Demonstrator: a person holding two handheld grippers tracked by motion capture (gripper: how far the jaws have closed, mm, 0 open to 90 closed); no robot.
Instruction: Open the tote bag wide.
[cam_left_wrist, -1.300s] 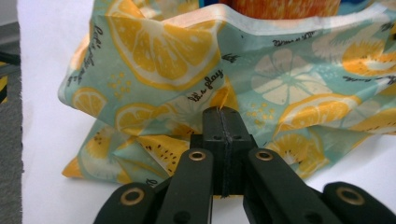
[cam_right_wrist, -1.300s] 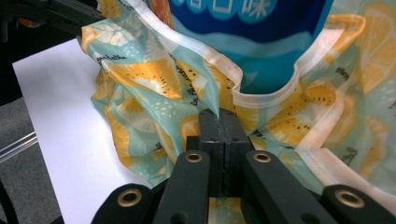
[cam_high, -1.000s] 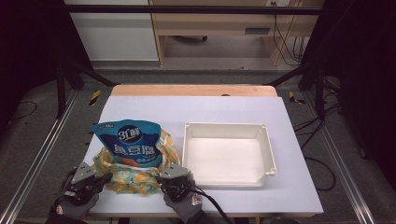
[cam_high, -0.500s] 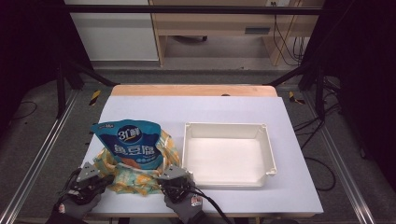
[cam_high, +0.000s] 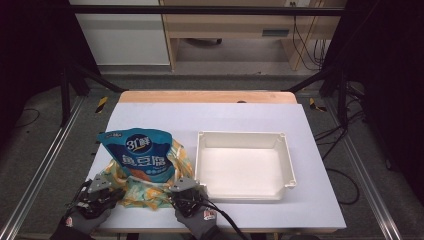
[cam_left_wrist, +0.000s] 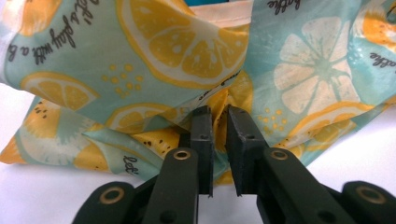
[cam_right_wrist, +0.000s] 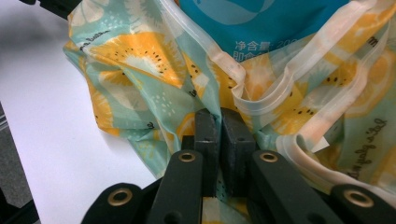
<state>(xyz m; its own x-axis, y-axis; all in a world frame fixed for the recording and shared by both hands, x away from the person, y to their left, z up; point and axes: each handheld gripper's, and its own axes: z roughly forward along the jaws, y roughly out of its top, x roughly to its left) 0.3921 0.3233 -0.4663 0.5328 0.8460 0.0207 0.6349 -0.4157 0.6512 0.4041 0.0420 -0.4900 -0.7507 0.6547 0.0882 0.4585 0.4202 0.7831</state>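
A lemon-print bag (cam_high: 142, 187) is seen lying crumpled on the desk (cam_high: 240, 120), directly ahead of both claws, with a blue snack pouch (cam_high: 137, 152) rising out of it. The pouch is stood with its long axis running away from the claws, its top edge pointed toward the far side of the desk and its printed face turned up and toward the claws; its lower end is sunk in the bag's mouth.

The left claw (cam_high: 112, 192) is met at the bag's left near corner. In the left gripper view the left claw (cam_left_wrist: 219, 114) is shown with a narrow gap between its pads; they have just been opening, and a fold of the bag's fabric (cam_left_wrist: 154, 60) sits in that gap, no longer clamped. The right claw (cam_high: 176, 192) is placed at the bag's right near corner. In the right gripper view the right claw (cam_right_wrist: 219, 116) has also just been easing apart, yet its pads are still almost together with the bag (cam_right_wrist: 140, 70) pinched at their tips, beside the pale seam of the bag's rim.

To the right of the right claw, just beyond it, a white tray (cam_high: 287, 165) is set on the desk, apart from the bag. The desk top is pale, with a wooden strip along its far edge. Beyond it a grey floor, dark stand legs, cables and a pale cabinet are seen.
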